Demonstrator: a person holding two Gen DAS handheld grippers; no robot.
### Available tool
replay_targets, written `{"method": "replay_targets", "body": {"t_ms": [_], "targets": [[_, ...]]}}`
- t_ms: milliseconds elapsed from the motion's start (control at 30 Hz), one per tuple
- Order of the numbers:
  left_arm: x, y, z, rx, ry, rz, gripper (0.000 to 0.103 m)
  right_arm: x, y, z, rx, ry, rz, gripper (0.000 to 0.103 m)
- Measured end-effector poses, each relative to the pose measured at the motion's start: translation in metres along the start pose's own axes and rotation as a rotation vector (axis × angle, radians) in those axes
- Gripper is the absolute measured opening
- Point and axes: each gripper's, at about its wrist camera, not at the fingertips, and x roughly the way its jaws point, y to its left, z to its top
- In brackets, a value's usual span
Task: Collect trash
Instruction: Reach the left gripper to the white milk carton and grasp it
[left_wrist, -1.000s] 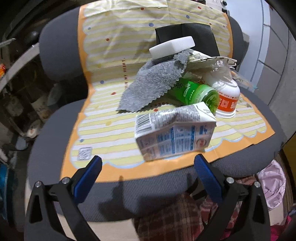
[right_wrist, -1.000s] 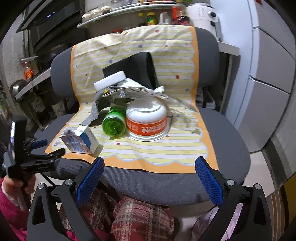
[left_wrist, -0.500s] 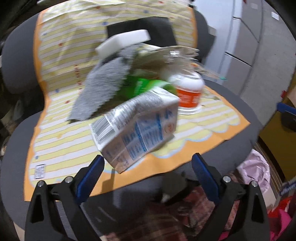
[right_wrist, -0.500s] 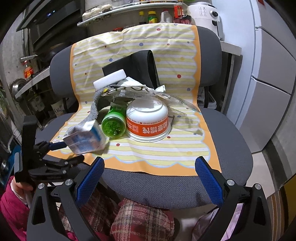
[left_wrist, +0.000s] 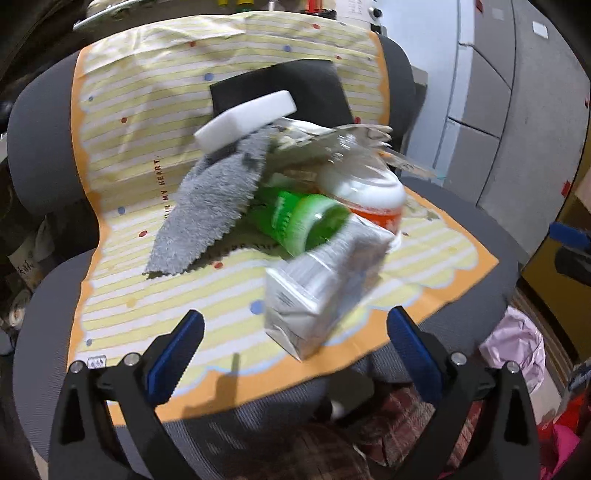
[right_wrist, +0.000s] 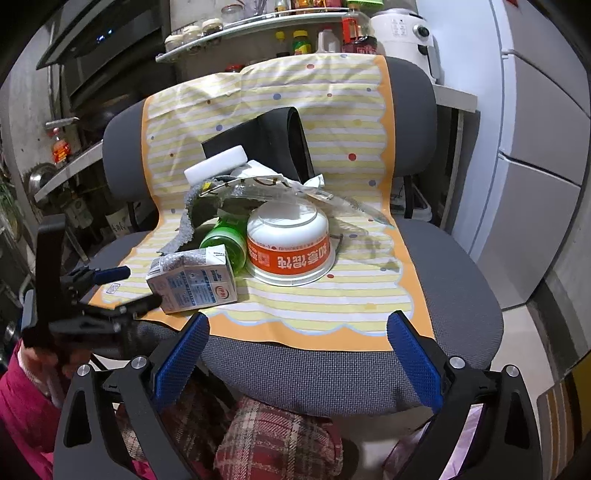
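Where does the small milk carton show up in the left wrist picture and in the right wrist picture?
Left wrist: milk carton blurred, centre-right, just ahead of the open left gripper.
Right wrist: milk carton left of centre, on the mat's front edge.
Shared landmark: green bottle, directly behind the carton.

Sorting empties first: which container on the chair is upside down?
The white bowl with the orange band; it rests on its rim, print inverted.

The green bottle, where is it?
The green bottle lies on its side mid-chair, between the milk carton and the upturned white bowl.
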Motion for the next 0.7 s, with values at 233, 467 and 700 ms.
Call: {"method": "replay_targets", "body": {"t_ms": [233, 467, 700], "targets": [[0.034, 0.001, 0.015, 0.088, 0.026, -0.079, 0.096, 0.006, 0.002, 0.003, -0.010, 0.015, -0.023, 0.092], [0.043, -0.012, 0.015, 0.145, 0.081, -0.122, 0.045, 0.010, 0.003, 0.007, -0.022, 0.029, -0.045, 0.092], [-0.033, 0.001, 0.018, 0.012, -0.092, 0.006, 0.036, 0.017, 0.014, 0.020, -0.038, 0.025, -0.050, 0.092]]}}
